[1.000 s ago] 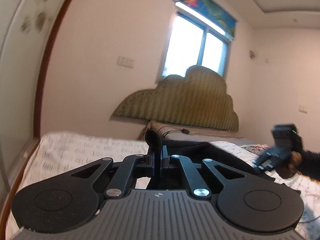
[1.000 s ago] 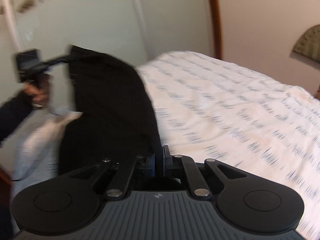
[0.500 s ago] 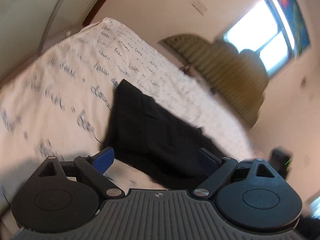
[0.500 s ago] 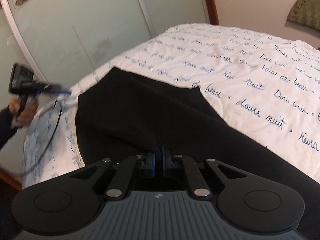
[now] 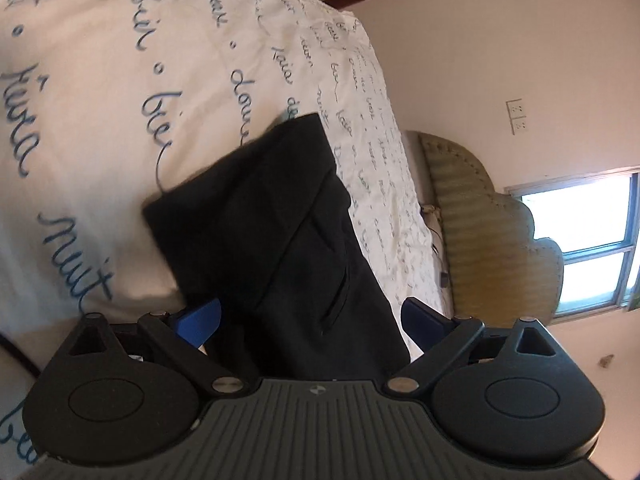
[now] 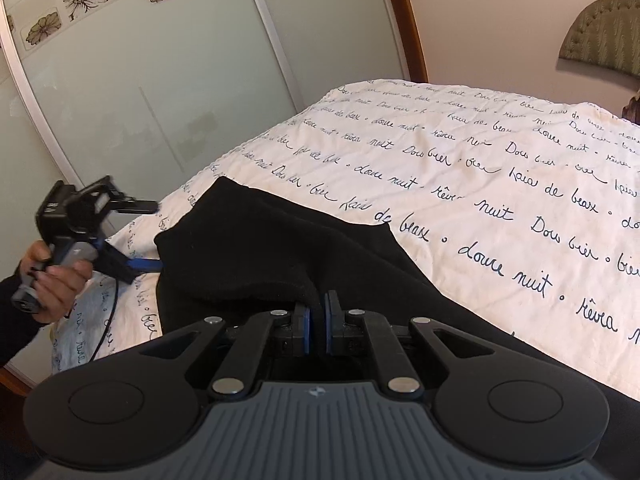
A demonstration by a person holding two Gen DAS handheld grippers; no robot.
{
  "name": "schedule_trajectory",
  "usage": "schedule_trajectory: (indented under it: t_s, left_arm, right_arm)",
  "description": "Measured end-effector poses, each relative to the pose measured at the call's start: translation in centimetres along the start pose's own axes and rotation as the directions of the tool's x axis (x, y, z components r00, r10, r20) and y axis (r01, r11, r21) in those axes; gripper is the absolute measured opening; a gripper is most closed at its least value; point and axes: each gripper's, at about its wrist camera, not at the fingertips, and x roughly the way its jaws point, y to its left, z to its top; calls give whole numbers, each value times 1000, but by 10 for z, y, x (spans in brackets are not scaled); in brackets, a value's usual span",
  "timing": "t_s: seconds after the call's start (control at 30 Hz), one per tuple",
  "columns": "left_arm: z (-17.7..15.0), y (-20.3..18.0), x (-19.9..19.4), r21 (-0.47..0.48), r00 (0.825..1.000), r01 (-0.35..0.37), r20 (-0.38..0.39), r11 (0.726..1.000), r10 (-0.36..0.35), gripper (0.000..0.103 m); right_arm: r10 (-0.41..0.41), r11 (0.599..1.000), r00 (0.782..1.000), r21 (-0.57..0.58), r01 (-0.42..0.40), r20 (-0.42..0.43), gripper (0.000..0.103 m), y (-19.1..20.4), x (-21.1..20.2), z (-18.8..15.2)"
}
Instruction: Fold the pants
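Note:
The black pants (image 5: 280, 232) lie folded over on a white bedspread with blue script (image 5: 100, 80). My left gripper (image 5: 310, 316) is open, its blue pads wide apart on either side of the pants' near end, holding nothing. In the right wrist view the pants (image 6: 260, 240) spread across the near bed, and my right gripper (image 6: 316, 326) is shut on a fold of the black fabric. The left gripper (image 6: 140, 236) also shows there, open, at the pants' far left edge, held by a hand.
The bedspread (image 6: 480, 168) extends far right of the pants. Frosted sliding wardrobe doors (image 6: 140, 80) stand behind the bed's left side. An olive padded headboard (image 5: 480, 232) and a window (image 5: 592, 248) are at the bed's head. A black cable (image 6: 108, 320) hangs below the left gripper.
My left gripper opened and let go of the pants, which dropped from hanging in the air to lying on the bed. My right gripper stayed shut on the fabric and lowered.

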Motion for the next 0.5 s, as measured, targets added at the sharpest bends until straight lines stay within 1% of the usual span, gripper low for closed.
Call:
schedule_trajectory:
  t_s: [0.03, 0.07, 0.1, 0.13, 0.17, 0.23, 0.27, 0.3, 0.37, 0.43, 0.47, 0.5]
  left_arm:
    - [1, -2, 0, 5, 1000, -17, -2, 1000, 17, 94]
    - [3, -4, 1, 5, 1000, -26, -1, 1000, 26, 90]
    - [4, -5, 0, 15, 999, -35, 2, 999, 35, 77]
    - [5, -9, 1, 37, 997, -72, -5, 997, 72, 69]
    - [7, -11, 2, 53, 994, -103, -17, 993, 104, 55]
    - [9, -14, 0, 62, 993, -101, -56, 993, 104, 54]
    - [9, -16, -1, 72, 992, -100, -72, 992, 105, 59]
    - [9, -16, -1, 78, 990, -105, -86, 991, 112, 68]
    - [10, -10, 1, 60, 990, -113, -82, 992, 117, 75]
    - [10, -4, 6, 45, 991, -116, -66, 992, 119, 73]
    - [10, -3, 7, 48, 991, -121, -53, 991, 124, 63]
    - [9, -5, 8, 72, 988, -146, -35, 987, 149, 35]
  right_arm:
    - [-1, 1000, 1000, -3, 1, -1, 7, 1, -1, 0]
    - [-5, 1000, 1000, -9, 4, -2, 7, 3, -1, -1]
    - [-7, 1000, 1000, -12, 7, -3, 7, 4, -2, -1]
    - [-10, 1000, 1000, -14, 10, -2, 7, 5, -3, -2]
    - [-13, 1000, 1000, -16, 13, -2, 7, 6, -4, -3]
    - [-21, 1000, 1000, -20, 21, -2, 7, 8, -5, -3]
    - [-21, 1000, 1000, -19, 21, 0, 7, 8, -6, -3]
    - [-20, 1000, 1000, -21, 20, 0, 7, 9, -6, -2]
    - [-23, 999, 1000, -24, 23, -3, 7, 10, -5, -1]
    - [-24, 999, 1000, -25, 24, -7, 7, 9, -2, -1]
    - [-27, 999, 1000, -26, 27, -9, 7, 9, -1, -1]
    - [-30, 999, 1000, -27, 29, -10, 7, 10, -2, -1]
